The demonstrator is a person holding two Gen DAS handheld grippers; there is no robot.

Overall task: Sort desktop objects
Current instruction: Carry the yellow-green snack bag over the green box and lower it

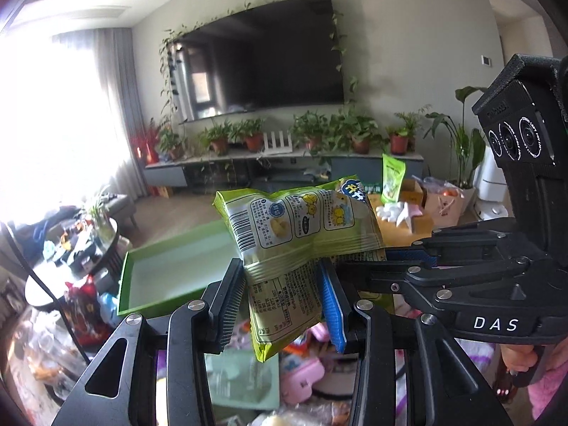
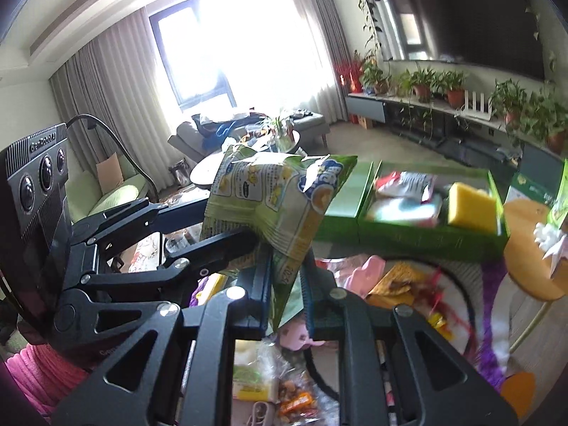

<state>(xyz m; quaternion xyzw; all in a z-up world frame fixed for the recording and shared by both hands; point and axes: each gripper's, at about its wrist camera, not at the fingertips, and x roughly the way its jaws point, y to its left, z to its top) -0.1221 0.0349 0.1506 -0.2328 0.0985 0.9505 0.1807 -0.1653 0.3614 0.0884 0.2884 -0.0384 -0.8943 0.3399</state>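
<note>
Both my jaws grip one green snack bag (image 1: 284, 234) in mid-air above the cluttered desk, so I should move them together toward the green tray (image 1: 170, 269) without tearing it.

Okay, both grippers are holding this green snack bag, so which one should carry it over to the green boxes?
Probably left. The left gripper clamps the snack bag with the empty green box just beyond it. The right gripper pinches only a lower corner, facing the fuller box.
</note>
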